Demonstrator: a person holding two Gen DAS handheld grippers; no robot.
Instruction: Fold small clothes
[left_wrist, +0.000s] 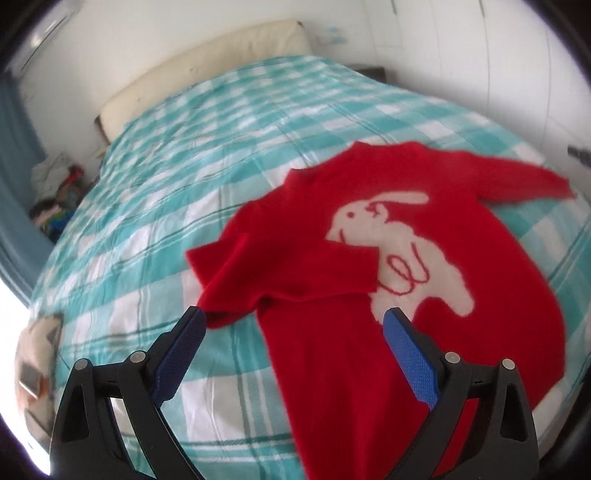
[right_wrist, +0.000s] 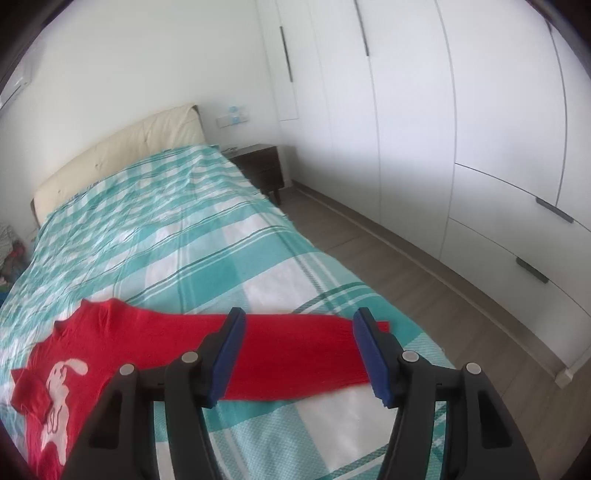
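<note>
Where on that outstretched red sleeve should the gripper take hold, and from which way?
Probably near the cuff, coming down from above. The sleeve lies flat and straight on the bed, and the right gripper is already open astride it. Gripping its free end would let it swing back over the sweater.

**Count of things on and around the bed**

One red sweater (left_wrist: 424, 295) with one white rabbit motif (left_wrist: 399, 243) and two sleeves. One bed with one teal plaid cover (right_wrist: 184, 240) and one cream headboard (right_wrist: 122, 151). Two grippers: one left gripper (left_wrist: 293, 321), one right gripper (right_wrist: 298, 321), each with two blue-padded fingers. One dark nightstand (right_wrist: 262, 166). One white wardrobe wall (right_wrist: 424, 129). One air conditioner (left_wrist: 48, 33). One pile of clothes (left_wrist: 55, 199) beside the bed.
</note>
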